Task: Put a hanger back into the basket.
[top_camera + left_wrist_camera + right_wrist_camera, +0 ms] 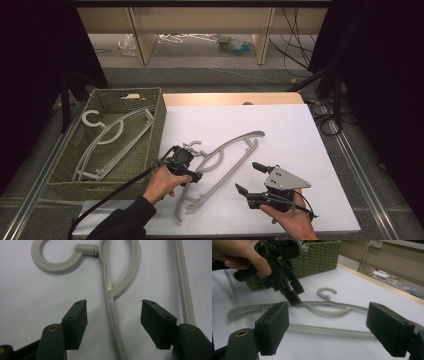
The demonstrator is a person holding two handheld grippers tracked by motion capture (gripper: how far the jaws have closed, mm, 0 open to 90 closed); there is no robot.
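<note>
One grey hanger (107, 142) is already laid in the woven basket (159, 125) at the left of the tabletop (300, 150); a second grey hanger (220, 165) is left on the white surface just beside the basket, so the packing can be judged about half done — though the total number of hangers cannot be told. The left hand-held gripper (187, 162) is held low over this hanger near its hook (57, 257), jaws partly open and set to either side of the upper arm (112, 315), the pads not yet pressed on it. The grasp, the lift and the placing in the basket are all left to do. The right hand-held gripper (250, 179) is held wide and empty, near the hanger's lower bar (324, 329).

The hanger's far ends are cut off in the left gripper view — and whether the left jaw tips touch the surface cannot be made out.
</note>
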